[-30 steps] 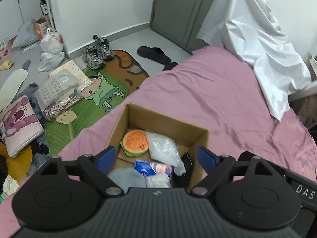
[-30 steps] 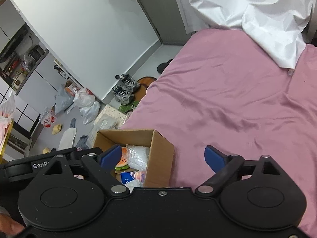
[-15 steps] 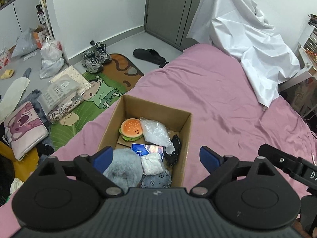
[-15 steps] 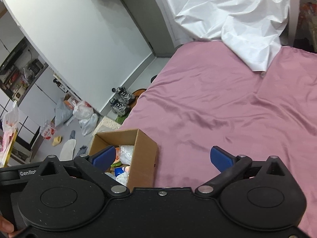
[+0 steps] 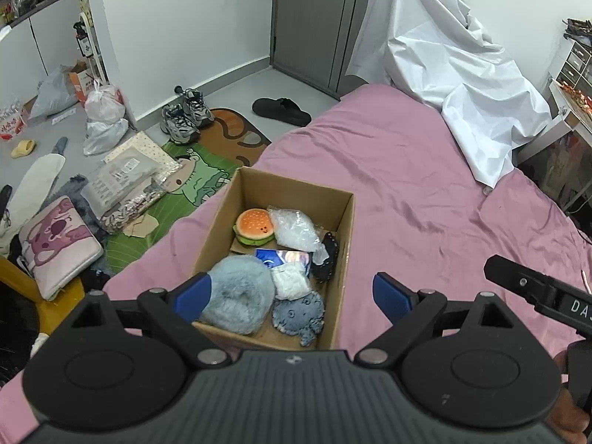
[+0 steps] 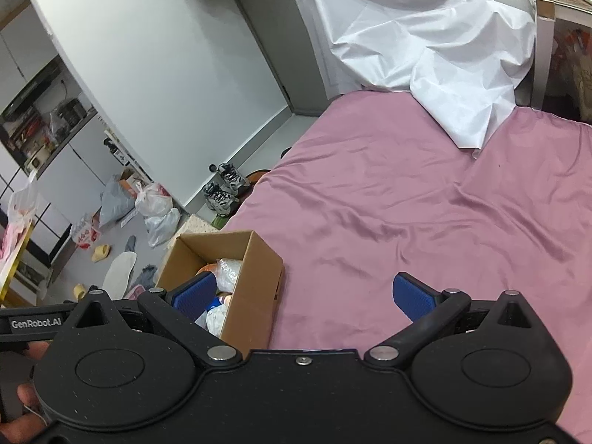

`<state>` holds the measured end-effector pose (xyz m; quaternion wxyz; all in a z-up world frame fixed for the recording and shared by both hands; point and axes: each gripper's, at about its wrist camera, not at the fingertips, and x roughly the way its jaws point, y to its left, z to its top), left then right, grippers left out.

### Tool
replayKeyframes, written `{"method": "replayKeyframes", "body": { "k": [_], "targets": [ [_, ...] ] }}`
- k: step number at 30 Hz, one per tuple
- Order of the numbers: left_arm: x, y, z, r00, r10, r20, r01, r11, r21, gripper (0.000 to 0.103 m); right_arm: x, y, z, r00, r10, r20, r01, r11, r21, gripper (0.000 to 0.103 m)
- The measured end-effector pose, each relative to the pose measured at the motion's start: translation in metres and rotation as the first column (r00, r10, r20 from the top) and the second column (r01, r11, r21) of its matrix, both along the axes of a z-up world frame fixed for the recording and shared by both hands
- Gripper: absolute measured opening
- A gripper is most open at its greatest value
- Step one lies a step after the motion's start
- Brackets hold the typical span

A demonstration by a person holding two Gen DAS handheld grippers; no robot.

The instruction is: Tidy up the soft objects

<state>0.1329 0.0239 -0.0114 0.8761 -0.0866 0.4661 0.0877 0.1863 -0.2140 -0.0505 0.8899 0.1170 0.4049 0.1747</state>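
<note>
Both grippers have drawn back and up from the open brown cardboard box (image 5: pixel 346 229), which now shows more of its contents. The left gripper (image 5: pixel 294 294) and the right gripper (image 6: pixel 305 294) are spread wide, holding nothing. The box sits at the pink bedsheet's (image 5: pixel 407 192) left edge, holding a fluffy grey plush (image 5: pixel 240 298) and burger toy (image 5: pixel 254 226).

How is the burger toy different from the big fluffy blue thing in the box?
The round orange-and-green burger plush is smaller and smooth, with a tiny face on its bun; the pale blue fluffy fur cushion is bigger, shaggy and plain. The burger plush sits at the far end of the brown cardboard box; the fur cushion fills the near corner. Both look soft, and both lie inside the box.
</note>
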Motion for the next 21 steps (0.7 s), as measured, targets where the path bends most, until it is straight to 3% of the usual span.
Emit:
{"method": "replayKeyframes", "body": {
  "k": [7,21],
  "targets": [
    [-0.015,0.007,0.009,1.0,0.012,0.01,-0.012,1.0,0.026,0.093,-0.011,-0.007,-0.002,1.0,-0.008,-0.01,0.008,1.0,0.003,0.103],
    [-0.038,0.012,0.008,1.0,-0.002,0.02,0.002,1.0,0.008,0.093,-0.053,-0.02,0.011,1.0,-0.014,0.027,0.013,0.999,0.037,0.103]
  ]
}}
